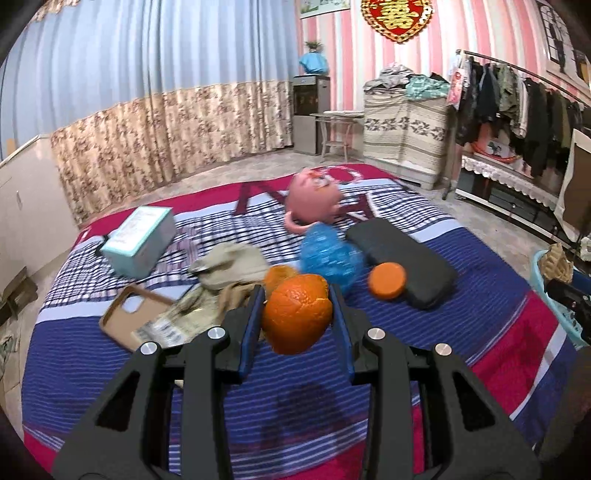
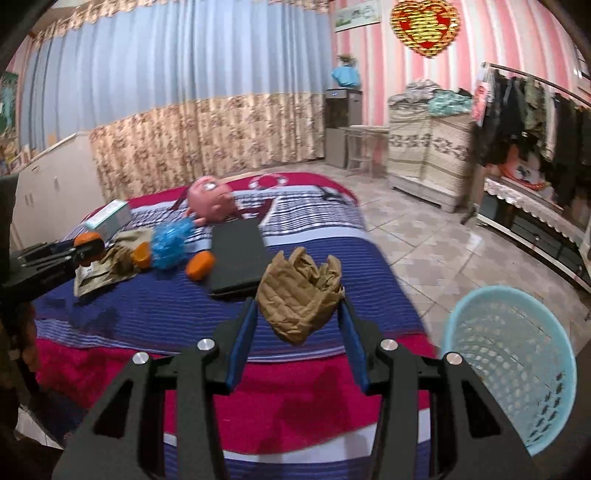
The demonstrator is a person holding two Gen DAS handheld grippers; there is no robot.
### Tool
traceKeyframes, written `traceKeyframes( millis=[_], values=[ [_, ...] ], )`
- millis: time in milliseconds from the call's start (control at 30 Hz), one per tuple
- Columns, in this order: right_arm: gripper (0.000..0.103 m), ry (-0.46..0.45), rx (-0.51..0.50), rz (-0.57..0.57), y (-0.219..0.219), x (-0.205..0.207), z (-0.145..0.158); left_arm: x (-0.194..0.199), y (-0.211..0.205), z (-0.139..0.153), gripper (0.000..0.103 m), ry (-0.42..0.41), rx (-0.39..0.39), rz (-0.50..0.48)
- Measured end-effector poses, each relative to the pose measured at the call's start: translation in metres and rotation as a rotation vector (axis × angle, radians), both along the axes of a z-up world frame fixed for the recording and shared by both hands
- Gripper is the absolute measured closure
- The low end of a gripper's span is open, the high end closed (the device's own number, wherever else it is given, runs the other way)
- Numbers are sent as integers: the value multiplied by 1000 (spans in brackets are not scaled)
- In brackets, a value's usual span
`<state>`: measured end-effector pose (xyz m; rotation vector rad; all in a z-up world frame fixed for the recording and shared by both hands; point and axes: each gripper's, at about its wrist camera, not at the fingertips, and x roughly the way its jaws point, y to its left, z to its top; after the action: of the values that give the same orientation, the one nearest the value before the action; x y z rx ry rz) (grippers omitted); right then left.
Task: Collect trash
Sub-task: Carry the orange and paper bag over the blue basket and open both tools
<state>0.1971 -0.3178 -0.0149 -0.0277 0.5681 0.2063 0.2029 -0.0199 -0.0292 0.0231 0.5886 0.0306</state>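
A: What lies on the striped bed that is no trash?

B: A pink plush toy at 12 o'clock, near the far edge. At 10 o'clock a pale green box, tilted. At 9 o'clock a brown phone case, open side up.

A: And the dark thing?

B: A black flat case at 2 o'clock, lying flat on the blue stripes.

A: Behind the bed?

B: A blue and floral curtain, a water dispenser, a clothes rack at 3 o'clock, and a red wall ornament at 1 o'clock.
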Motion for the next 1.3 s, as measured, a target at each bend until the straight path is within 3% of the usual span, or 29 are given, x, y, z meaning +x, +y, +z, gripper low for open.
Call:
traceKeyframes(
  millis=[333, 733, 1000, 1300],
  values=[
    [58, -13, 33, -176, -72, -1, 0, 16, -89, 16, 69, -62, -4, -147],
    [58, -10, 81, -439, -167, -17, -8, 29, -208, 19, 69, -73, -18, -358],
    [58, -8, 115, -528, -202, -21, -17, 38, -261, 10, 69, -61, -26, -431],
    [58, 27, 131, -552, -219, -15, -34, 49, -314, -13, 69, -21, -17, -515]
  ],
)
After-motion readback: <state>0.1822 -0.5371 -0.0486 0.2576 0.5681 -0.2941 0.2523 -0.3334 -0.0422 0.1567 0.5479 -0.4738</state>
